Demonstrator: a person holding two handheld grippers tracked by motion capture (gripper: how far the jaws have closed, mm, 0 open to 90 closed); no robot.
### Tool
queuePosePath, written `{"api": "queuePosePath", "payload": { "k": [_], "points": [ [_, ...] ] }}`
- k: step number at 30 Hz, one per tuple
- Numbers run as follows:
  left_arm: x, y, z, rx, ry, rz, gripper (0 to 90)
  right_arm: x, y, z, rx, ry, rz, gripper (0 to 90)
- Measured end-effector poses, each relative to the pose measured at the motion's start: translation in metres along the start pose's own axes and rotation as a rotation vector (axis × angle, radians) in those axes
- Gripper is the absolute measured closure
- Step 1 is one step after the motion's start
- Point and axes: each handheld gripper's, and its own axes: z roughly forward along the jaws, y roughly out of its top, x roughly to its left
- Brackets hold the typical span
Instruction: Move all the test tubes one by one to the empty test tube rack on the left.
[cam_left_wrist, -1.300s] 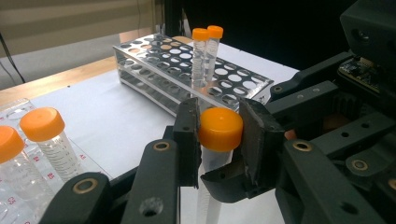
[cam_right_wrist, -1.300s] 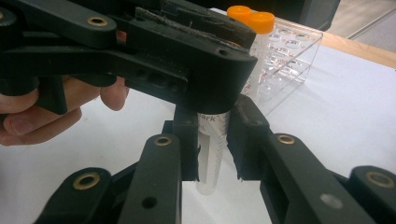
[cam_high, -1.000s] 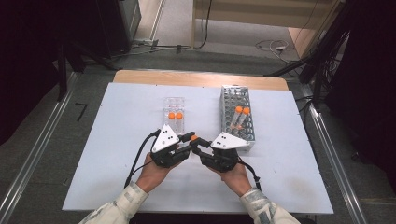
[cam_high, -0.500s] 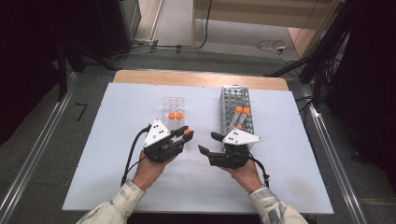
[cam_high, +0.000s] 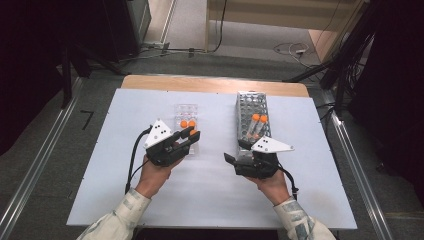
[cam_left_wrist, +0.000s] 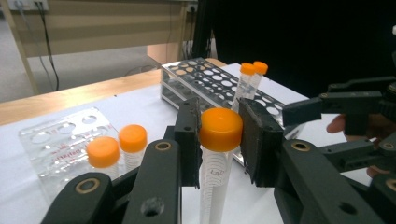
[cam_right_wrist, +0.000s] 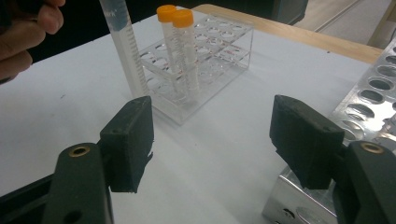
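Tubes with orange caps occupy two racks on the white bench (cam_high: 210, 200): a clear plastic rack (cam_high: 186, 120) toward the left holds two (cam_high: 187, 123), and a metal rack (cam_high: 252, 112) toward the right holds two more (cam_high: 259, 119) near its close end. Left tongs (cam_high: 192, 135) sit just in front of the clear rack, clamped on a fifth capped tube (cam_left_wrist: 219, 140) held upright; in the left gripper view the jaws press against the sides of its orange cap, with the clear rack's pair to the left and the metal rack behind. Right tongs (cam_high: 231, 159) hover at the near end of the metal rack with jaws spread wide and nothing between them; in the right gripper view the bare bench lies between the jaws and the metal rack's corner sits by the right jaw. Compared with a second ago, the two tongs, then close together at mid-bench, have drawn apart, the right one swinging rightward beside the metal rack. Beyond the bench's wooden far edge (cam_high: 215, 84), cables (cam_high: 295, 49) lie on the floor.
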Motion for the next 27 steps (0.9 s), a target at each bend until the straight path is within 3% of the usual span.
{"api": "queuePosePath", "payload": {
  "k": [12, 20, 27],
  "points": [
    [0.008, 0.006, 0.003, 0.001, 0.029, -0.003, 70.1, -0.007, -0.002, -0.005, -0.003, -0.025, 0.013, 28.9],
    [0.012, 0.017, 0.005, -0.028, 0.047, -0.006, 70.1, -0.008, -0.003, -0.006, -0.005, -0.033, 0.016, 28.9],
    [0.017, 0.02, 0.008, -0.031, 0.075, 0.009, 70.1, -0.008, -0.003, -0.007, -0.006, -0.037, 0.021, 29.0]
  ]
}}
